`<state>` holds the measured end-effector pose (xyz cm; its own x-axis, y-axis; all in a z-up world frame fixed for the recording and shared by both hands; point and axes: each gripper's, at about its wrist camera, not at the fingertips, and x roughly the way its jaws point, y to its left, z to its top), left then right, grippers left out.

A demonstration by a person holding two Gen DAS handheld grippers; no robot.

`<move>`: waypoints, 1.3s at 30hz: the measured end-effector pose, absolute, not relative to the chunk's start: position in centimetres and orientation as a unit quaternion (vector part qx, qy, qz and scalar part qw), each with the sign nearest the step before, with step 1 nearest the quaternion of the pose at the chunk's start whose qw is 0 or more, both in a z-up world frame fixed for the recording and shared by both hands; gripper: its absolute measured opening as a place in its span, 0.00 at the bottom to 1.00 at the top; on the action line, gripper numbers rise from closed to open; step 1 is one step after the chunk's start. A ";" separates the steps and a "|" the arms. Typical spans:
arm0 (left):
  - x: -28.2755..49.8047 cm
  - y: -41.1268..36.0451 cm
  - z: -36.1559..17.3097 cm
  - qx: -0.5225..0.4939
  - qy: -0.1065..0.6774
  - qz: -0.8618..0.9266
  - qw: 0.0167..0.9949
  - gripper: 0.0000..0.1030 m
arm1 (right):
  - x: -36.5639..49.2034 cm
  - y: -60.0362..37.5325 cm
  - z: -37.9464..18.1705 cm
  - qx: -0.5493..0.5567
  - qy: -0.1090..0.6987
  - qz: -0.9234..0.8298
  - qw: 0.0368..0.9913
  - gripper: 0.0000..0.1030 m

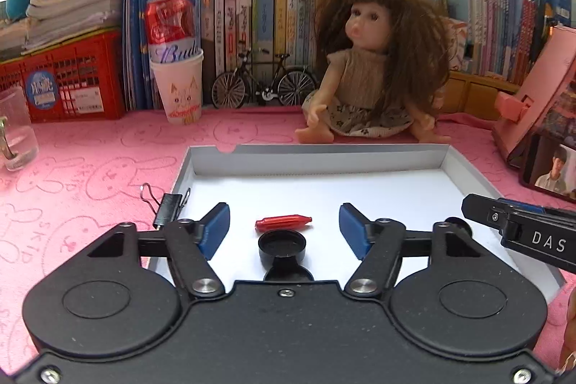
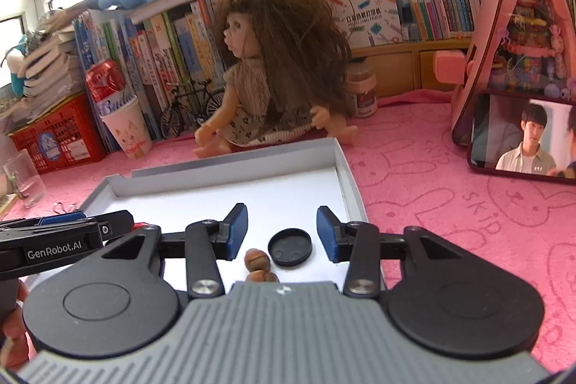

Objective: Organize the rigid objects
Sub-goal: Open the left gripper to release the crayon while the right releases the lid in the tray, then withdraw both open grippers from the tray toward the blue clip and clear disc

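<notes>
Two handheld grippers hover low over a shallow white cardboard tray (image 1: 316,155) set on a pink, rabbit-patterned table cover (image 1: 90,164), both angled downward toward the tray floor.

The left gripper (image 1: 284,225) holds its blue-padded fingers (image 1: 216,229) well apart, gripping nothing. Between them on the tray floor lie a small red cartridge-shaped piece (image 1: 282,222) on its side and, nearer the camera, a round black cap (image 1: 282,245) with its hollow facing up; neither touches a pad. A black binder clip (image 1: 169,209) sits at the tray's left edge, beside the left finger. The front of the right gripper reaches in from the right of this view.

The right gripper (image 2: 282,234) likewise stands with its jaws parted and empty. A black cap (image 2: 290,246) lies flat on the tray just inside its right finger (image 2: 329,236), and two brown nut-like pieces (image 2: 256,260) rest close to the gripper body, near the left finger. The left gripper crosses the lower left of this view, with fingertips of the person's hand (image 2: 14,322) visible beneath it.

Behind the tray sits a doll (image 1: 374,67) with long brown hair, flanked by a miniature bicycle (image 1: 264,83), a paper cup (image 1: 178,89) holding a red can (image 1: 169,20), a red crate (image 1: 68,78), rows of books (image 1: 252,17) and a phone (image 2: 522,135) showing video.
</notes>
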<state>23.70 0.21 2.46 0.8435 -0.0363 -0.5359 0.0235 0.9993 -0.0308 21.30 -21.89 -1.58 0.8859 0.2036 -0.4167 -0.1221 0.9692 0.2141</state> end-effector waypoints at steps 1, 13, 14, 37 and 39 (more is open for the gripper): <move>23.3 0.2 2.6 -0.009 0.277 -0.017 0.961 0.67 | 20.9 -21.9 -1.4 0.089 0.220 0.087 0.968 0.62; 17.2 -0.2 4.2 -0.006 0.261 -0.053 0.964 0.71 | 16.0 -21.4 -0.1 0.052 0.205 0.112 0.971 0.72; 16.8 -0.2 4.2 -0.006 0.260 -0.056 0.964 0.71 | 15.6 -21.3 -0.1 0.048 0.205 0.113 0.971 0.73; 6.5 0.0 3.6 -0.004 0.258 -0.106 0.960 0.72 | 6.3 -22.8 -0.4 0.019 0.184 0.161 0.969 0.82; 5.9 0.1 3.3 0.002 0.260 -0.110 0.959 0.72 | 5.6 -23.1 -0.6 0.020 0.186 0.162 0.969 0.83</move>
<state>5.92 0.07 3.28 0.8406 -0.2091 -0.4997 0.2112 0.9760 -0.0530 5.61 -23.11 -0.64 0.8782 0.3219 -0.3538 -0.3068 0.9465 0.0997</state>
